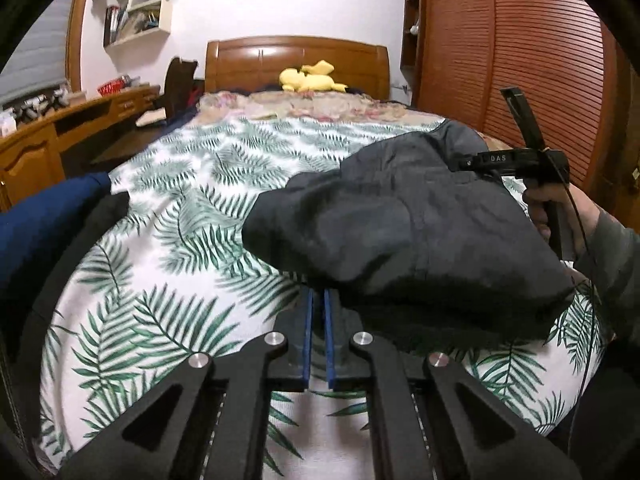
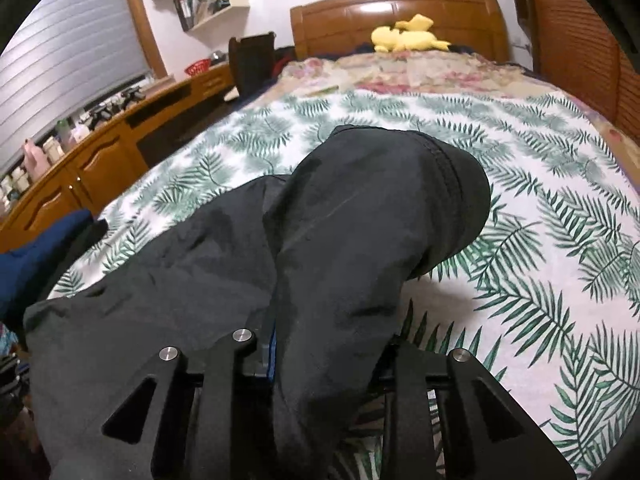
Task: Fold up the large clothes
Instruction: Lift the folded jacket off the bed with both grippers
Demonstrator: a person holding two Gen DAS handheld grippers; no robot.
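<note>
A large dark grey garment [image 1: 400, 216] lies bunched on the leaf-print bed cover [image 1: 180, 200], partly lifted so that a shadow shows beneath it. In the left wrist view my left gripper [image 1: 319, 296] is shut, its blue pads nearly touching, with the tips at the garment's near hem and pinching it. A hand [image 1: 548, 204] holds the right gripper's body at the garment's far right edge. In the right wrist view the garment [image 2: 340, 240] drapes thickly between the fingers of my right gripper [image 2: 314, 340], which is shut on it. One blue pad [image 2: 273, 350] shows; the other finger is hidden under cloth.
A yellow plush toy [image 1: 312, 78] sits by the wooden headboard [image 1: 296, 60]. A wooden desk [image 1: 40, 148] with clutter runs along the left. Slatted wardrobe doors [image 1: 520, 60] stand at the right. A blue cloth [image 1: 40, 216] lies at the bed's near left corner.
</note>
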